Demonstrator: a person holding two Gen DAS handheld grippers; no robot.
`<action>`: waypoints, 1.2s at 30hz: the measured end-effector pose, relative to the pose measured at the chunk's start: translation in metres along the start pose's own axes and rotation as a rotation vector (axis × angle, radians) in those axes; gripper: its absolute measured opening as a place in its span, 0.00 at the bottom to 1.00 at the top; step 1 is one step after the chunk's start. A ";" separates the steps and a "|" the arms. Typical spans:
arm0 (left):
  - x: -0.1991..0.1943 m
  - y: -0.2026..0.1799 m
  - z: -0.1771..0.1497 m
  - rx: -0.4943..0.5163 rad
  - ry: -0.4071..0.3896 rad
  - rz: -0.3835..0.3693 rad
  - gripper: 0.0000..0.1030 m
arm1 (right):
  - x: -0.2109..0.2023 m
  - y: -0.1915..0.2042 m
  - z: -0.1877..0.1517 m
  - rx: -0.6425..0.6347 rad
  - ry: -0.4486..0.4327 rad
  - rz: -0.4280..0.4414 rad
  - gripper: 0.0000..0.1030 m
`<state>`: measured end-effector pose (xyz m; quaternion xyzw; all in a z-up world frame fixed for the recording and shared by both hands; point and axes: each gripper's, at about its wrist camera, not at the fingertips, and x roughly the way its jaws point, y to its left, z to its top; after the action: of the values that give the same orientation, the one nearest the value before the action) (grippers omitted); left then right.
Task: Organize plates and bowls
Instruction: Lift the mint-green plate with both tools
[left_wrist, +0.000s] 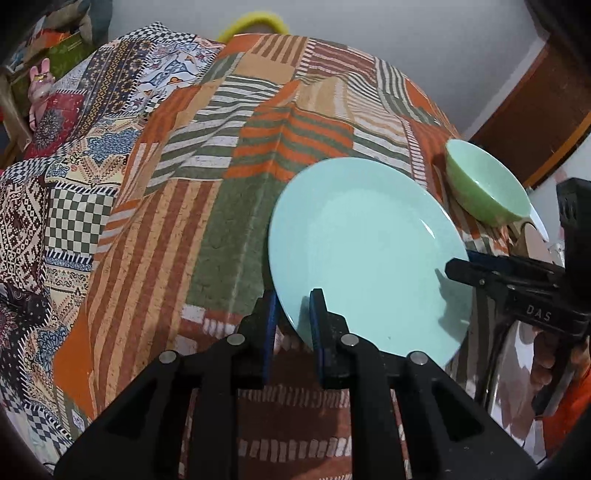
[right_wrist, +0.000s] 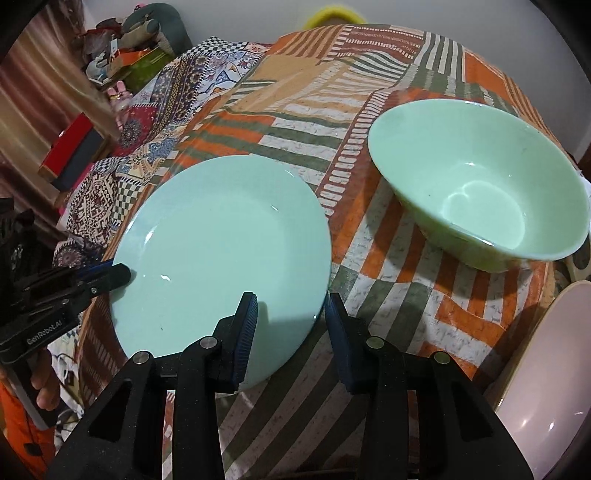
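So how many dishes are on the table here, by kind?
Plates: 2, the mint plate and a pink plate that the frame cuts off.
Bowls: 1, the green bowl.
Total: 3.

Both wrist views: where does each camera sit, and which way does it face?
Left wrist: on the left claw, facing across the patchwork cloth; its fingers straddle the plate rim; right claw enters at right.
Right wrist: on the right claw, facing plate and green bowl; left claw enters at left.
Shared: plate, bowl, cloth, both claws.
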<state>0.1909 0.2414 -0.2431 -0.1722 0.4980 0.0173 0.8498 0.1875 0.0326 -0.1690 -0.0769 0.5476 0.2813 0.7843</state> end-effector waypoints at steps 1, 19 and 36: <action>0.002 0.001 0.002 0.000 -0.001 0.005 0.17 | 0.001 -0.001 0.001 0.004 0.000 -0.002 0.34; 0.006 -0.011 0.007 0.024 0.002 0.030 0.19 | -0.002 0.002 0.003 0.019 -0.017 -0.003 0.33; -0.099 -0.046 -0.017 0.027 -0.168 -0.009 0.19 | -0.086 0.017 -0.021 0.005 -0.193 0.043 0.33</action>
<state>0.1362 0.2071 -0.1539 -0.1608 0.4242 0.0210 0.8909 0.1406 0.0073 -0.0964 -0.0358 0.4720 0.3025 0.8273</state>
